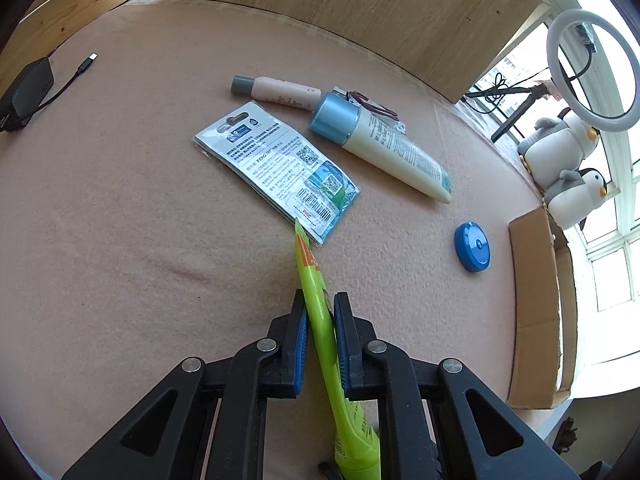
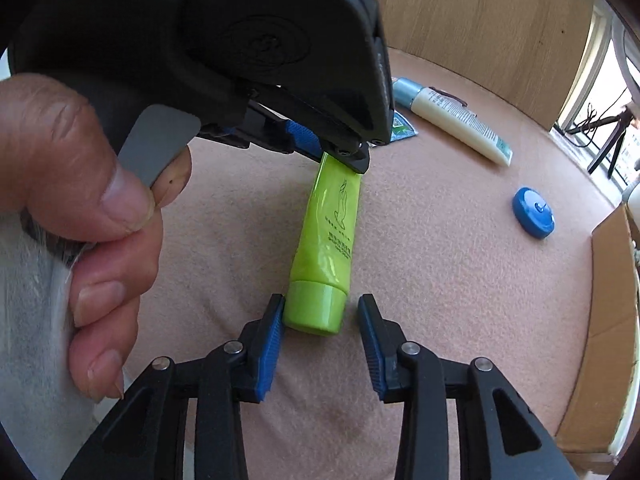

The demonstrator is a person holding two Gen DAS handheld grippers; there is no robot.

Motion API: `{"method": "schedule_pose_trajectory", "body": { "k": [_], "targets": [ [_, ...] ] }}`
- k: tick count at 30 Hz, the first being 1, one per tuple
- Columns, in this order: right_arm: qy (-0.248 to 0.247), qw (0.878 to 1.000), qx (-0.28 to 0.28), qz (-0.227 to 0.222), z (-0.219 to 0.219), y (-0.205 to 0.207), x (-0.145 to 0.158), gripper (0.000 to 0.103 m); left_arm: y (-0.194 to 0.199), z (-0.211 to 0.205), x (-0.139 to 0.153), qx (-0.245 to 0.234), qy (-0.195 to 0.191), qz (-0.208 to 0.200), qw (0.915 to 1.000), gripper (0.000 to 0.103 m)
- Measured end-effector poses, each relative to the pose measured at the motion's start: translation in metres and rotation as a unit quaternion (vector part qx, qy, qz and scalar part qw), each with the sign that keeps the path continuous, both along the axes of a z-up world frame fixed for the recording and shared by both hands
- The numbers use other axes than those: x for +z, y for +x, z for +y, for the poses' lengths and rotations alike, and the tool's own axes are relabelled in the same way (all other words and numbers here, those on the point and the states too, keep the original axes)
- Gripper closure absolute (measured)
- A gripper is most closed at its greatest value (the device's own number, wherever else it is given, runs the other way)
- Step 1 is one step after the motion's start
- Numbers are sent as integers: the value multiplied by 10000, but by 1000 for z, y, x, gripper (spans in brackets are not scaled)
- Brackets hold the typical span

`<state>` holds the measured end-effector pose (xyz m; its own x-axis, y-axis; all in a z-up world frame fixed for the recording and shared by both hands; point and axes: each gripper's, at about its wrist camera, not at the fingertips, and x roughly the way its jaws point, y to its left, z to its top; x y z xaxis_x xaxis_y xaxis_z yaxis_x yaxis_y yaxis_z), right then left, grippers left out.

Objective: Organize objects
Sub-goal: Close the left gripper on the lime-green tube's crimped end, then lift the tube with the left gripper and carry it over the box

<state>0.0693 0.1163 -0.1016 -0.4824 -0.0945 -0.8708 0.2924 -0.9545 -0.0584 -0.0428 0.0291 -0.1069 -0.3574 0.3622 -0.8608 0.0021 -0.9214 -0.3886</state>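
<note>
right hand-held gripper [image 2: 320,316]: spread, green tube [image 2: 326,236] cap between pads | left hand-held gripper [image 1: 320,308]: pinching tube's flat end

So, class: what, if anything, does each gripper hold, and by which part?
Left gripper: the green tube, pinched at its flat crimped end. Right gripper: nothing; fingers open around the cap.

Glossy plastic green tube [image 2: 326,236]; matt felt-like tablecloth [image 1: 120,200]; wooden panel [image 1: 380,12].

A charger [image 1: 28,88] is lying at the worktop [image 1: 120,220] edge. A ring light [image 1: 592,68] is standing above two penguin toys [image 1: 568,168] by the window [image 1: 612,272].
</note>
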Motion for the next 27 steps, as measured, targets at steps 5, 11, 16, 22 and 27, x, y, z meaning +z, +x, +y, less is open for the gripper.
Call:
{"method": "schedule_pose_trajectory", "body": {
  "k": [5,11,16,22,27],
  "targets": [
    [131,9998,173,43,-6,-3,1,74,-2,-2,1,4,1,-25,10000,90],
    [38,9999,127,70,-3,-1,2,75,-1,0,7,-31,-102,0,9999,90],
    [-55,9998,93,146,1,2,9,75,1,4,21,-88,-207,136,9997,90],
    [-124,9994,21,327,7,6,25,75,2,11,49,-180,-340,381,9985,89],
    [-149,9986,-42,502,14,11,39,75,2,18,65,-233,-376,514,9977,89]
  ]
}}
